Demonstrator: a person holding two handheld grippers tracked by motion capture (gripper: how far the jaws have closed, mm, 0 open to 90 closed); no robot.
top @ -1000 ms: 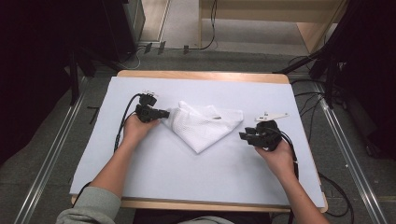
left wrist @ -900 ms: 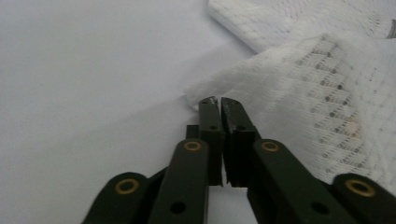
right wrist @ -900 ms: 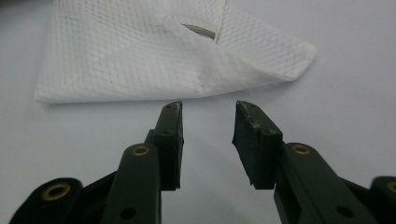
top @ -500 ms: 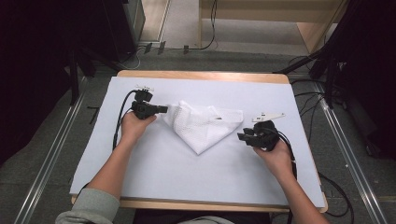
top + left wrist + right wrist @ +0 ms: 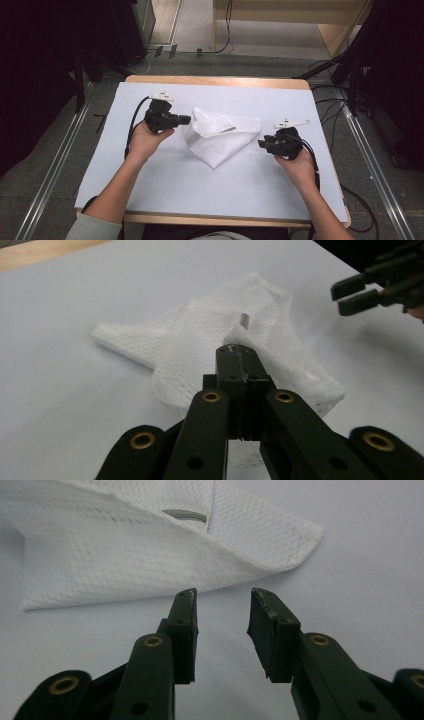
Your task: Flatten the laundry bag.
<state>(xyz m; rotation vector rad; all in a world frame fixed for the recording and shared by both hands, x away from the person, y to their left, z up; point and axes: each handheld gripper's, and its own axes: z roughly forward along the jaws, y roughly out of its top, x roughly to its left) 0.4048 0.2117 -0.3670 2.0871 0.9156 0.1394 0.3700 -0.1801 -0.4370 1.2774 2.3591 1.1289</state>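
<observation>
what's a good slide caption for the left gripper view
Left gripper shut on a corner of the white cloth, right gripper open nearby.

L gripper (image 5: 239, 357) clamped; R gripper (image 5: 221, 605) fingers apart.

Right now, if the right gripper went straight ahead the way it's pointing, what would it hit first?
Most likely the near edge of the white cloth. The right gripper is open, aimed at that edge across bare table cover; how far off is unclear.
</observation>
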